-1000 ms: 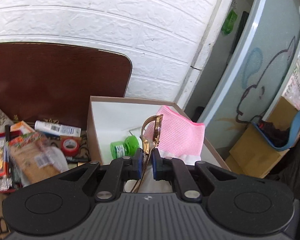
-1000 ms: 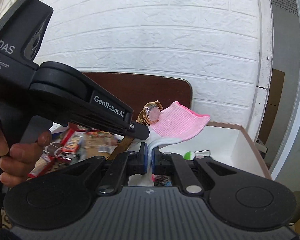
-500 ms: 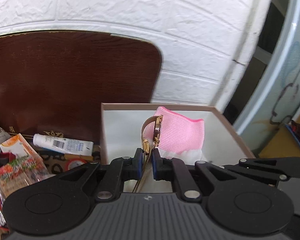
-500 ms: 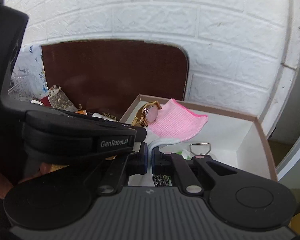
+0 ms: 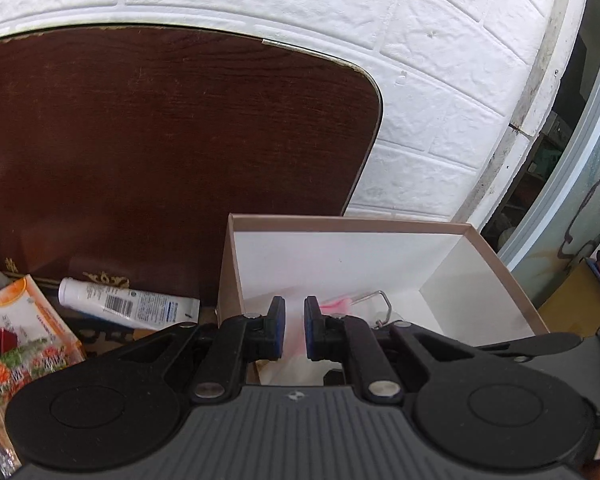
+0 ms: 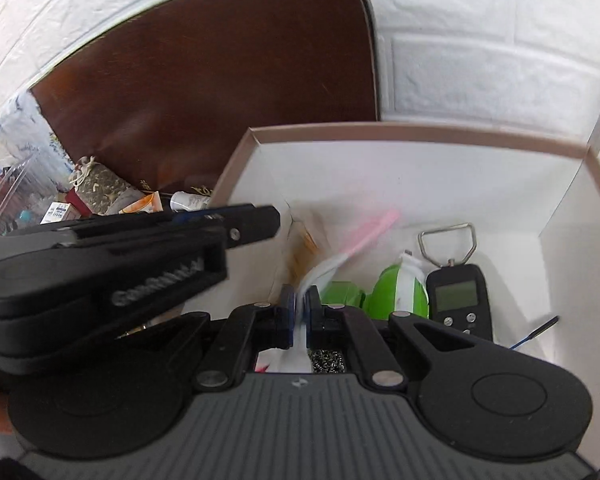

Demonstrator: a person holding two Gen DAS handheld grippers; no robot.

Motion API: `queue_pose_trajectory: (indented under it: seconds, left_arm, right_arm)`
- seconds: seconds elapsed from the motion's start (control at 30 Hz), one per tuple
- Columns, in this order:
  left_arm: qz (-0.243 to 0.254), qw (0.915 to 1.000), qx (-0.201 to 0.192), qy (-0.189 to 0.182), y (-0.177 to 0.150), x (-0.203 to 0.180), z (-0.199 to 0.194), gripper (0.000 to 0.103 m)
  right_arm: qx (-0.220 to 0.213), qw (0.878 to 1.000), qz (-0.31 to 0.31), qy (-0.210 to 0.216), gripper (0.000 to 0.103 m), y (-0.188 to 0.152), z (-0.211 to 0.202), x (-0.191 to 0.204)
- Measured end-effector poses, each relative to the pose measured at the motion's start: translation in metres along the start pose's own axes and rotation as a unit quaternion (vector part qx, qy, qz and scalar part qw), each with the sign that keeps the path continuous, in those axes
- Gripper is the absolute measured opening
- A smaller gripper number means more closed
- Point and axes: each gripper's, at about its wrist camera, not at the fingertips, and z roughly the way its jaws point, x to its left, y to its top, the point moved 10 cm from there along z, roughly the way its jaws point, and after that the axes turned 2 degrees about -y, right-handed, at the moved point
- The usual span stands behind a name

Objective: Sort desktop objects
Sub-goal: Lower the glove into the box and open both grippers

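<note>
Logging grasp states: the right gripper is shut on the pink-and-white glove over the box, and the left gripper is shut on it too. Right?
Not quite. The left gripper is open, holding nothing, per the left wrist view. The right gripper does pinch the glove over the box.

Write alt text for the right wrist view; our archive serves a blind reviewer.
The right gripper, over a white-lined box, pinches a blurred pink-and-white cloth. In the box lie a green bottle and a black handheld scale. The left gripper reaches in from the left.
</note>
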Motion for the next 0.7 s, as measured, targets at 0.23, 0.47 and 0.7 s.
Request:
queue_pose_trajectory:
  seconds: [0.23, 0.47, 0.7]
  left_arm:
    - [-0.020, 0.9990, -0.013, -0.037, 0.002, 0.000, -0.003, 0.034]
    - [-0.020, 0.9970, -0.036, -0.065, 0.006, -0.012, -0.018, 0.080]
    - [-0.032, 0.9976, -0.042, -0.045, 0.003, -0.009, -0.034, 0.092]
  right_arm:
    - [0.014, 1.000, 0.008, 0.005, 0.010, -0.004, 0.008, -0.003]
    - [0.000, 1.000, 0.003, 0.009, 0.060, -0.008, 0.001, 0.002]
    - [-0.026, 0.999, -0.007, 0.018, 0.074, -0.010, -0.020, 0.014]
